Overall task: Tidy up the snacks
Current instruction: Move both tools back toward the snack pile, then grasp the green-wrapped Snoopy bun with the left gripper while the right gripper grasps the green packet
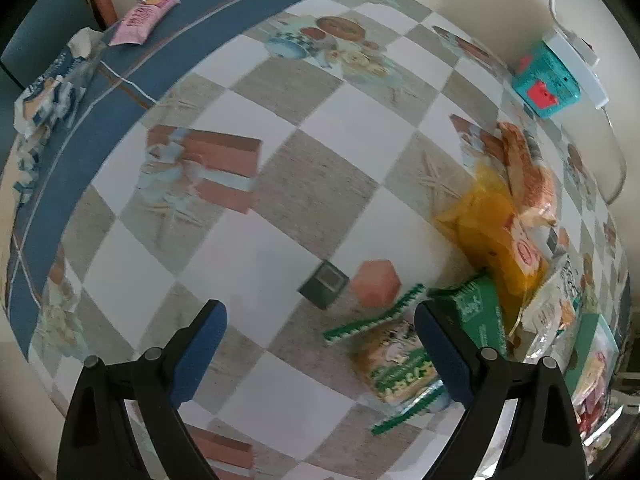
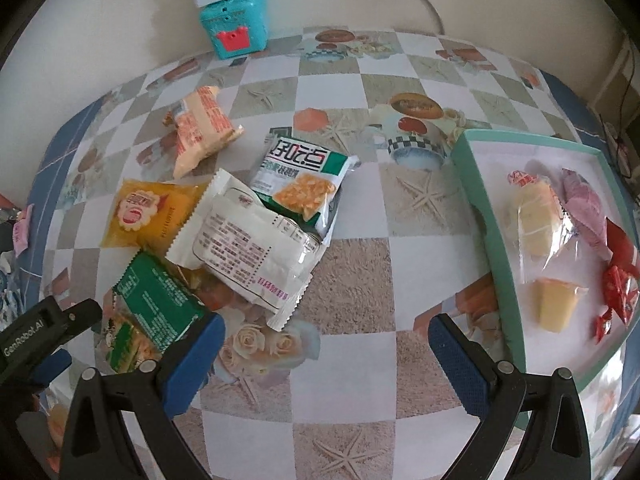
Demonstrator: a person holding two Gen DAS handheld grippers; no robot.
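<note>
- Left gripper [image 1: 320,344]: jaws spread wide, nothing between the blue pads [image 1: 198,354], just bare checkered tablecloth [image 1: 280,128] under them.
- Its right finger sits over the edge of a green-and-yellow snack pack [image 1: 394,364], around 4 o'clock in the left wrist view; can't tell if it touches.
- Right gripper [image 2: 326,356]: also wide open and empty, pointing down at the rose print on the cloth.
- Snack pile is at 10–11 o'clock from the right gripper: a white packet [image 2: 256,256] lies on top, overlapping a green-cornered packet [image 2: 300,180] and a green packet [image 2: 154,304].
- A yellow packet [image 2: 154,212] is just beside them, with an orange packet [image 2: 200,128] a bit further out at 11.
- Teal-rimmed box [image 2: 476,200] at 2–3 o'clock already has a few snacks in it, incl. a pale yellow cake [image 2: 536,220] and red candies [image 2: 618,292].
- Teal toy [image 2: 234,20] way back at 12, against the wall.
</note>
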